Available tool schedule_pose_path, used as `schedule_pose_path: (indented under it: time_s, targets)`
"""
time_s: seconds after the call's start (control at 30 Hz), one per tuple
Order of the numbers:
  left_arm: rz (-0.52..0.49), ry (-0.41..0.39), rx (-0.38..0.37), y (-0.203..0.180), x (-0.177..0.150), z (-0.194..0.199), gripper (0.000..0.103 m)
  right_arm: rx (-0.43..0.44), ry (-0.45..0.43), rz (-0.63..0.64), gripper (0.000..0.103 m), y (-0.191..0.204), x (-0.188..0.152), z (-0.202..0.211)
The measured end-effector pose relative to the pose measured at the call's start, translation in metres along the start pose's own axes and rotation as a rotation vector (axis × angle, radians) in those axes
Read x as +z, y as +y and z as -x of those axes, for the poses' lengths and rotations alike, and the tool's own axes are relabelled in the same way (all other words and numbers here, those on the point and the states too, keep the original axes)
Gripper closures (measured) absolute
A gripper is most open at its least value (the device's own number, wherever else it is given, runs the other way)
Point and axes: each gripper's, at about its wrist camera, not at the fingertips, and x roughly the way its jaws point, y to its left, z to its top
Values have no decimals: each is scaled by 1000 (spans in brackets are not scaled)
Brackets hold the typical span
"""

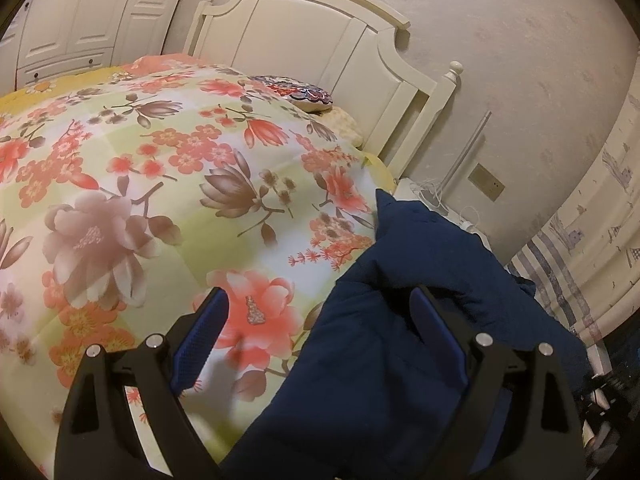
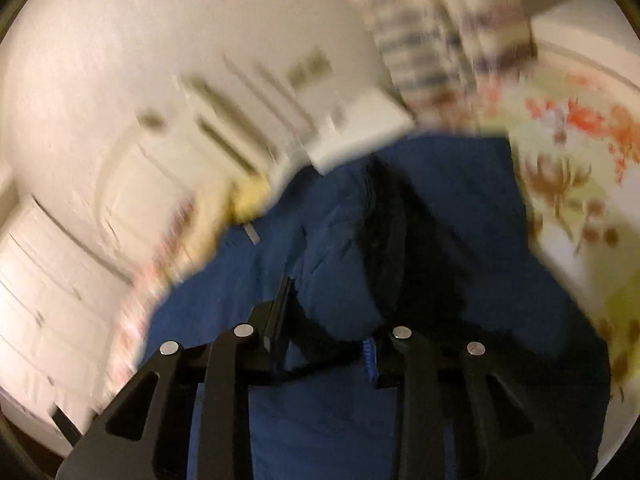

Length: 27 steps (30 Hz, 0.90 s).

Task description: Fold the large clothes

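Garment: navy padded coat point(image 1: 400, 320) lay bunched at bed point(image 1: 160, 184) edge | left claw point(image 1: 320, 312) open, nothing gripped | right claw point(image 2: 328, 320) clamped on coat fabric | progress: early, no fold visible, folding remained.

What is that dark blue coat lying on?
The blue coat lies on a floral quilt covering the bed; the quilt shows all around its left side. What lies beneath the coat itself is covered, so it cannot be seen.

Two black, angular grippers: left gripper point(image 1: 318, 312) with textured blue pads point(image 1: 199, 340) and silver round screws; right gripper point(image 2: 328, 320) alike, blue pad edge showing, four silver screws.
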Motion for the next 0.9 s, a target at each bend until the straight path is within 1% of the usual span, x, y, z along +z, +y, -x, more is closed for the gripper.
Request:
schedule_pose_path:
  time_s: [0.03,0.07,0.1,0.13,0.17,0.2,0.23,0.3,0.33,0.37,0.43,0.47,0.5,0.57,0.6,0.67,0.73,0.8,0.83,0.9]
  targets:
    - [0,0,0,0,0,0,12,-25,11,3,60,-4,-3,0]
    - [1,0,1,0,0,0,12,-41,-18,-16,52,-8,-4,7]
    - [1,-1,1,-1,0,0,12,-74,-58,-39,46,-11,-3,14]
    - [0,1,1,0,0,0,12,-149,-145,-64,43,-12,-2,30]
    - [-1,3,1,0,0,0,12,-183,-214,-53,43,-7,-1,43]
    - [-2,5,3,-1,0,0,12,-188,-253,-21,43,-1,0,50]
    - [-3,5,4,-1,-1,0,12,-196,-281,52,43,13,1,55]
    - [-6,3,5,-2,-1,1,12,-236,-292,225,43,45,0,53]
    - [-6,2,5,-2,-1,1,12,-252,-291,310,42,60,-1,47]
    - [-5,2,6,-2,-1,1,11,-270,-269,424,37,78,-4,36]
    - [-1,-1,7,-1,-2,2,11,-291,-189,526,36,95,-6,9]
    - [0,-1,7,-1,-2,2,11,-301,-142,555,36,98,-8,-7]
    - [1,0,7,-1,-2,1,11,-318,-98,571,36,98,-11,-18]
    - [3,5,6,-1,-2,0,11,-399,23,588,36,84,-13,-46]
    - [4,4,8,-1,-2,0,11,-383,36,577,36,78,-15,-49]
    - [-14,-6,19,-5,-2,2,11,-325,44,528,35,65,-15,-48]
    - [-86,-18,20,-21,1,7,12,-298,40,518,34,60,-17,-45]
    - [-204,-57,-31,-56,9,20,11,-297,34,522,33,61,-19,-47]
    - [-278,-76,-53,-77,14,25,11,-301,35,527,32,62,-19,-49]
    - [-392,-85,-76,-112,21,24,5,-307,35,536,31,65,-20,-51]
